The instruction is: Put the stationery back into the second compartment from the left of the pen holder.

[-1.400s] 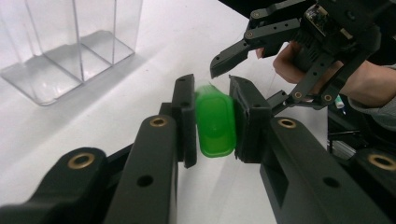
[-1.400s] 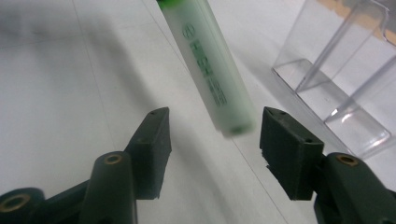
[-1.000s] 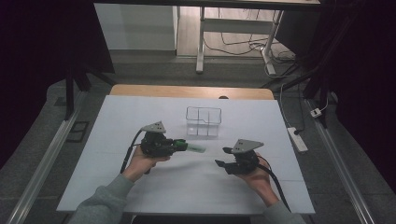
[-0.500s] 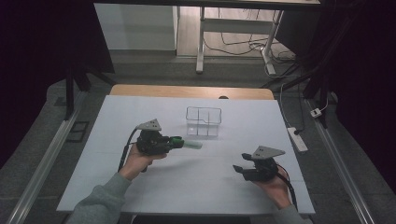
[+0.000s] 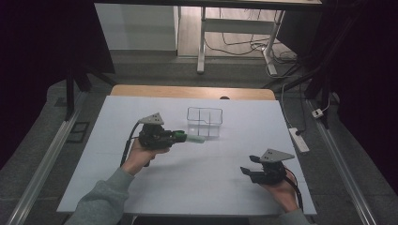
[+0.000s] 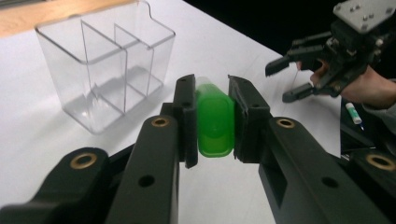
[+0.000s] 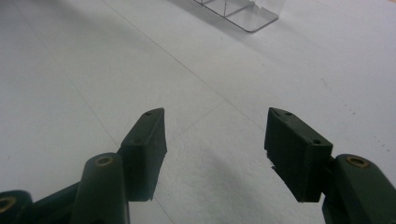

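At the table's left, my left claw (image 5: 180, 137) is clamped on a green bottle (image 6: 215, 122), holding it level above the white table (image 5: 202, 183) with its pale cap pointing at the clear divided box (image 5: 205, 121) just beyond. Well apart at the right, near the front edge, my right claw (image 5: 248, 171) hovers low with its jaws spread, nothing between them.
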Demonstrator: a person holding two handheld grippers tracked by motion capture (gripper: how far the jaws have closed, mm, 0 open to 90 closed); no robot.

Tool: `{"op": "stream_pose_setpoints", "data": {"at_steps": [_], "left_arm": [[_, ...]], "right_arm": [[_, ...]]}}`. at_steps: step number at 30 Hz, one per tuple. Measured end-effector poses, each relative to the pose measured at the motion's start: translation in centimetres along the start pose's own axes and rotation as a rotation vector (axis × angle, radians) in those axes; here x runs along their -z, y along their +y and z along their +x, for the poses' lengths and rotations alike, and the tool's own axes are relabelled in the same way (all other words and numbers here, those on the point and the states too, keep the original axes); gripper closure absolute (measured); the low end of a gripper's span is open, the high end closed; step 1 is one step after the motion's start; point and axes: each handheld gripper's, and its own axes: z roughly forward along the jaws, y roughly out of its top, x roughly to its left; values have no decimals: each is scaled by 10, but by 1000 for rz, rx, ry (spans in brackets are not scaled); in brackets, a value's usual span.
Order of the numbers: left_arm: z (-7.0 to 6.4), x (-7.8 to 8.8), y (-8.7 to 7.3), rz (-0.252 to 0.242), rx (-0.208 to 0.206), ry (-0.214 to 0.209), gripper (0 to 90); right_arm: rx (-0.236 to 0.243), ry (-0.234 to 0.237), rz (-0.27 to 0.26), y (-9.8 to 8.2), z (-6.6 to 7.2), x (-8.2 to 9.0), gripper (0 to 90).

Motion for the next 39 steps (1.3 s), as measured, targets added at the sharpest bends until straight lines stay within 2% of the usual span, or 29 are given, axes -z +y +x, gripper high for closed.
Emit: {"op": "stream_pose_setpoints", "data": {"at_steps": [9,17,27,32,39], "left_arm": [[6,6,25,-7,-11,34,737],[11,8,47,7,-25,68,737],[16,1,75,51,-49,99,737],[18,-5,84,79,-62,129,737],[27,-16,96,123,-50,155,737]], "right_arm": [[-4,2,10,0,0,-1,385],[-4,2,22,-2,-1,-4,382],[-6,-5,31,-3,-3,-3,380],[-9,-4,35,-3,-3,-4,378],[-9,1,39,-3,-2,-5,373]]}}
